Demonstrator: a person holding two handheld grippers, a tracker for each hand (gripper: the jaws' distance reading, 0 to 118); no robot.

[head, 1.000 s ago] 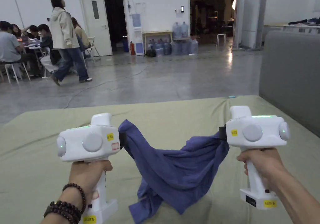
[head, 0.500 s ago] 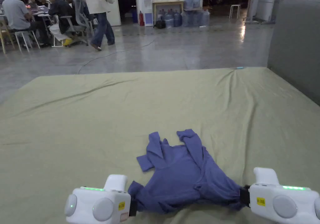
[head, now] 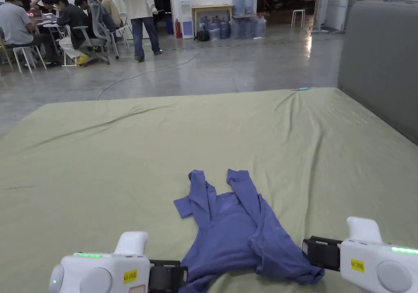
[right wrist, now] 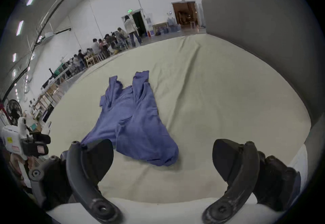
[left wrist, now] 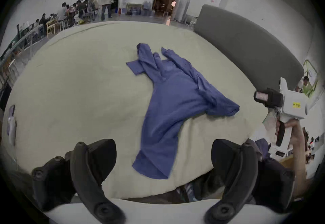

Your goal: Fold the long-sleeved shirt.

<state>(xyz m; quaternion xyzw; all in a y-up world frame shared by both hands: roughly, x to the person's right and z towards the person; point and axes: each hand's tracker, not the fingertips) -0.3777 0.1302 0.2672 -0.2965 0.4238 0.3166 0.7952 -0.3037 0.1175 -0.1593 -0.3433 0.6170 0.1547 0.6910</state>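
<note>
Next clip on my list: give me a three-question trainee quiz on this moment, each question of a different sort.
1. True or false: the left gripper is clamped on the crumpled blue long-sleeved cotton shirt.
2. Multiple choice: the shirt lies on (A) the grey concrete floor, (B) the pale green bed sheet, (C) a chair.
3. Fill in: the fingers of the right gripper stand ____.

Key: 1 false, its fingers stand apart with nothing between them. 2 B. 3 open, off the cloth.
</note>
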